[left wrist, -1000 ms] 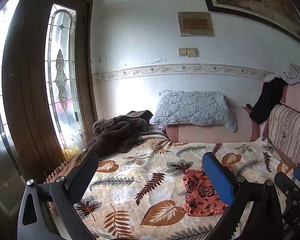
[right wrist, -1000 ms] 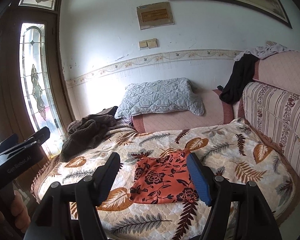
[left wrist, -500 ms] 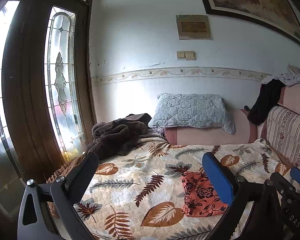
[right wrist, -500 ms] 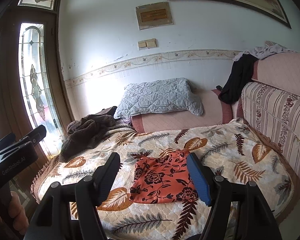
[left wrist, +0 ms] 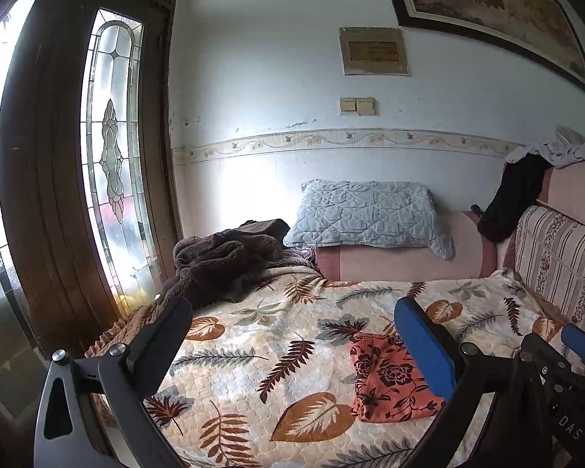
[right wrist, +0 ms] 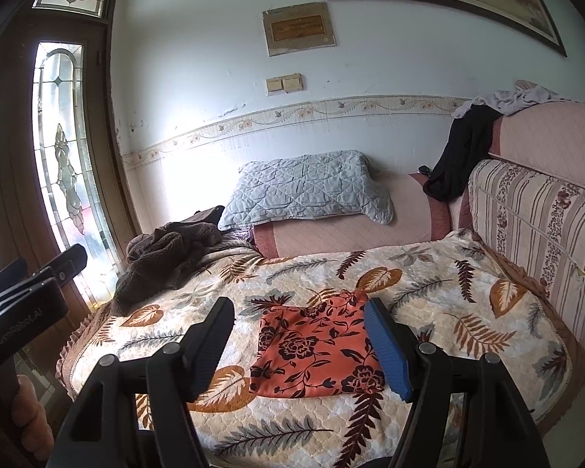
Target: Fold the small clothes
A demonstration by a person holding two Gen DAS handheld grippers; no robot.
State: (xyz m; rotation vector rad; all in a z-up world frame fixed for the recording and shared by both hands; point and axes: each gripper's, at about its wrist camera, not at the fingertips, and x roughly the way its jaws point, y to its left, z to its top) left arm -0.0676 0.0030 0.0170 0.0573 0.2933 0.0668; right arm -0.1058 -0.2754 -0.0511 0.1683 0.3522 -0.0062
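A small orange cloth with black flowers (right wrist: 318, 351) lies flat on the leaf-patterned bedspread (right wrist: 448, 312), folded into a rough rectangle. My right gripper (right wrist: 298, 331) hovers in front of it, open, with the cloth seen in the gap between its fingers and nothing held. In the left wrist view the same cloth (left wrist: 386, 378) sits at the right, partly behind the blue pad. My left gripper (left wrist: 292, 335) is open and empty over the bedspread (left wrist: 253, 351), to the left of the cloth. The left gripper's body (right wrist: 23, 300) shows at the left edge of the right wrist view.
A brown fleece blanket (right wrist: 163, 257) is bunched at the bed's far left. A grey quilted pillow (right wrist: 304, 191) leans on a pink bolster. Black and pale garments (right wrist: 460, 156) hang over the striped sofa back (right wrist: 538, 230) at right. A glazed wooden door (left wrist: 109, 156) stands left.
Both views shift only slightly; the grippers stay where they were, open. The orange cloth has not moved.
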